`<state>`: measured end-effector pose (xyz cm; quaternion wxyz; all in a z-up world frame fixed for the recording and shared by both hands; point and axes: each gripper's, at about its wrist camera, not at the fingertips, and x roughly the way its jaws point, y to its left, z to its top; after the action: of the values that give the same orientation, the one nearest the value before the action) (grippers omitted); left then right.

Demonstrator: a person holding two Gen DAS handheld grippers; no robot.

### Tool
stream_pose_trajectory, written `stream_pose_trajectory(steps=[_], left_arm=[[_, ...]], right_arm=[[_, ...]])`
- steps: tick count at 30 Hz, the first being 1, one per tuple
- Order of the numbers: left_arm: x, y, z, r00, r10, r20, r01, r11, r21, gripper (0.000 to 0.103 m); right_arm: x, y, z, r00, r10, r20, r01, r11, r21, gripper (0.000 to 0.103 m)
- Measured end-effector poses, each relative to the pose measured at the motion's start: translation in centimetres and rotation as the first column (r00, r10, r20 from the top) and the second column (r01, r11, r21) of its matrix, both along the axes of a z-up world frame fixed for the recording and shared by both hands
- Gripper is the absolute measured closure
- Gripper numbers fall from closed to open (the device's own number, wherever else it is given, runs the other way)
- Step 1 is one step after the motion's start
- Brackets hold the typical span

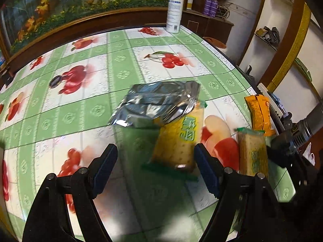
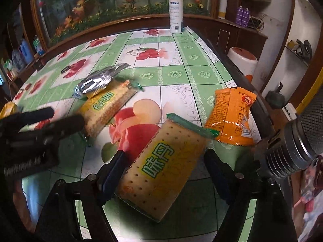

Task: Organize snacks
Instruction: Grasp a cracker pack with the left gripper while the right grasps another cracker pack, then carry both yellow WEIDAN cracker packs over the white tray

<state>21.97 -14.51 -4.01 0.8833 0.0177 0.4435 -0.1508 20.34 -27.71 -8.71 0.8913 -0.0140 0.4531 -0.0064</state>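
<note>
Two yellow cracker packets with green ends, a silver foil packet (image 1: 157, 104) and an orange snack bag (image 2: 230, 117) lie on the fruit-print tablecloth (image 1: 121, 74). My left gripper (image 1: 156, 157) is open just above the cloth. One cracker packet (image 1: 177, 141) lies just ahead of its fingertips, its far end tucked under the foil packet. My right gripper (image 2: 164, 161) is open around the second cracker packet (image 2: 165, 167), a pad close to each long edge and a sliver of gap on the right. In the right wrist view the left gripper (image 2: 68, 115) shows blurred beside the first cracker packet (image 2: 105, 109).
A white spray bottle (image 1: 174, 14) stands at the table's far edge before a framed flower picture. The table's right edge (image 2: 242, 76) runs close behind the orange bag, with a white red-topped stool (image 2: 242, 60) beyond. A yellow packet (image 2: 8, 109) peeks in at far left.
</note>
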Motion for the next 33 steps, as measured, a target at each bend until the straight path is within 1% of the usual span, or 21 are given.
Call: stream_pose_trajectory(steps=[3, 5, 6, 7, 8, 9, 10, 11, 12, 14, 17, 20, 22, 27, 30, 33], left_arm=[[0.7, -1.5, -0.5, 0.999, -0.036, -0.022, 0.036, 0.999, 0.007, 0.025], [1.0, -2.5, -1.3, 0.999, -0.046, -0.027, 0.047, 0.998, 0.043, 0.025], [0.8, -3.0, -1.4, 0.999, -0.041, 0.015, 0.04, 0.996, 0.084, 0.023], [0.6, -3.1, -1.4, 0.998, -0.043, 0.036, 0.04, 0.996, 0.084, 0.023], [0.7, -2.8, -1.4, 0.999, -0.039, 0.032, 0.037, 0.997, 0.066, 0.026], [0.6, -2.6, -1.3, 0.999, -0.031, 0.041, 0.028, 0.998, 0.063, 0.041], [0.5, -2.4, -1.2, 0.998, -0.036, 0.048, 0.033, 0.997, 0.065, 0.052], [0.4, -2.2, -1.1, 0.998, -0.043, 0.047, 0.039, 0.996, 0.074, 0.058], [0.2, -2.0, -1.0, 0.998, -0.045, 0.048, 0.041, 0.996, 0.085, 0.058], [-0.5, -1.4, -1.1, 0.997, -0.05, 0.061, 0.044, 0.994, 0.104, 0.058], [-1.8, 0.5, -1.2, 0.998, -0.04, 0.052, 0.036, 0.995, 0.09, 0.059], [-3.3, 2.7, -1.3, 0.998, -0.018, 0.055, 0.013, 0.996, 0.093, 0.059], [-4.4, 4.5, -1.1, 0.999, -0.003, 0.051, -0.001, 0.997, 0.072, 0.059], [-7.5, 9.4, -0.1, 0.996, 0.057, 0.069, -0.06, 0.998, 0.029, 0.059], [-9.4, 12.2, 0.7, 0.99, 0.104, 0.098, -0.107, 0.994, 0.026, 0.059], [-11.0, 14.7, 1.2, 0.981, 0.155, 0.116, -0.16, 0.987, 0.031, 0.059]], right_arm=[[-0.4, -0.2, 0.0, 1.0, 0.001, 0.004, -0.001, 1.0, 0.005, 0.023], [-0.6, -0.2, -0.1, 1.0, 0.003, 0.008, -0.003, 1.0, 0.003, 0.023], [-0.6, -0.2, 0.0, 1.0, 0.004, 0.009, -0.004, 1.0, 0.002, 0.023], [-0.6, -0.2, 0.0, 1.0, 0.005, 0.008, -0.005, 1.0, 0.001, 0.023], [-0.6, -0.2, 0.0, 1.0, 0.006, 0.011, -0.006, 1.0, -0.001, 0.025], [-0.7, -0.2, 0.1, 1.0, 0.009, 0.015, -0.009, 1.0, -0.001, 0.03], [-0.8, -0.2, 0.2, 1.0, 0.011, 0.022, -0.011, 1.0, -0.006, 0.039], [-0.9, -0.2, 0.2, 1.0, 0.015, 0.028, -0.015, 1.0, -0.001, 0.044], [-1.0, -0.2, 0.3, 0.999, 0.019, 0.031, -0.019, 1.0, 0.006, 0.055], [-1.1, 0.1, 0.3, 0.999, 0.028, 0.034, -0.028, 1.0, -0.014, 0.055], [-1.3, 0.5, 0.4, 0.998, 0.051, 0.035, -0.051, 0.999, -0.002, 0.055], [-2.1, 1.1, 0.4, 0.996, 0.076, 0.041, -0.077, 0.997, 0.028, 0.055], [-2.7, 1.6, 0.4, 0.994, 0.097, 0.042, -0.099, 0.994, 0.052, 0.055], [-4.3, 3.5, 1.0, 0.986, 0.154, 0.06, -0.16, 0.981, 0.113, 0.055], [-5.1, 4.9, 1.4, 0.979, 0.194, 0.069, -0.202, 0.968, 0.15, 0.055], [-6.0, 6.7, 1.8, 0.969, 0.233, 0.079, -0.242, 0.958, 0.155, 0.055]])
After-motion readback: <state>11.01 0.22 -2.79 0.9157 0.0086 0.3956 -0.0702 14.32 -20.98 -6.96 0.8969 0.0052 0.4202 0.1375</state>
